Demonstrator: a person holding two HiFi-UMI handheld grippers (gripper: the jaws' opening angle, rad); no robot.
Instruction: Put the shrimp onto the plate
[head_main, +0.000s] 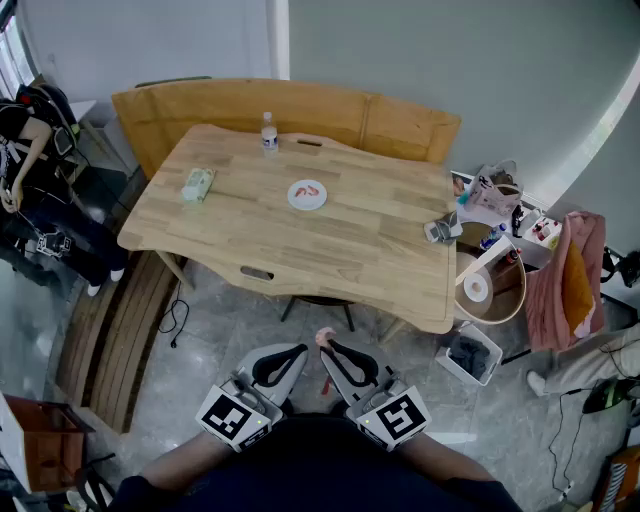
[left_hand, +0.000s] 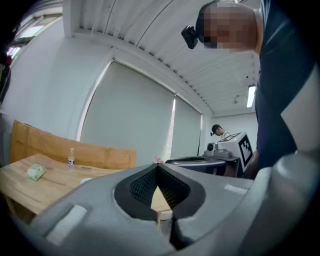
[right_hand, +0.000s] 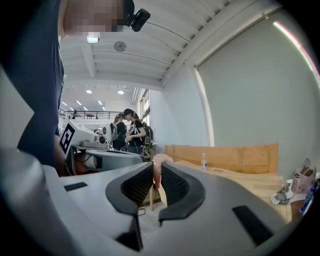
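Note:
A white plate (head_main: 297, 203) lies near the middle of the wooden table (head_main: 340, 250), and a red shrimp (head_main: 311, 189) lies on it. Both grippers hang well short of the table's near edge, over the floor. My right gripper (head_main: 327, 345) is shut on a pink shrimp (head_main: 323, 336), which sticks up between the pads (right_hand: 172, 185) in the right gripper view as the same shrimp (right_hand: 159, 164). Beside it, my left gripper (head_main: 301, 351) is shut with nothing in it; its jaws meet at the tips (left_hand: 158, 167).
On the table stand a small bottle (head_main: 269, 132), a green pack (head_main: 197, 184) and a grey object (head_main: 441, 230) at the right edge. A wooden bench (head_main: 300, 105) runs behind it, another (head_main: 120, 335) at the left. A round tub (head_main: 488, 290) and a bin (head_main: 470, 353) sit at the right.

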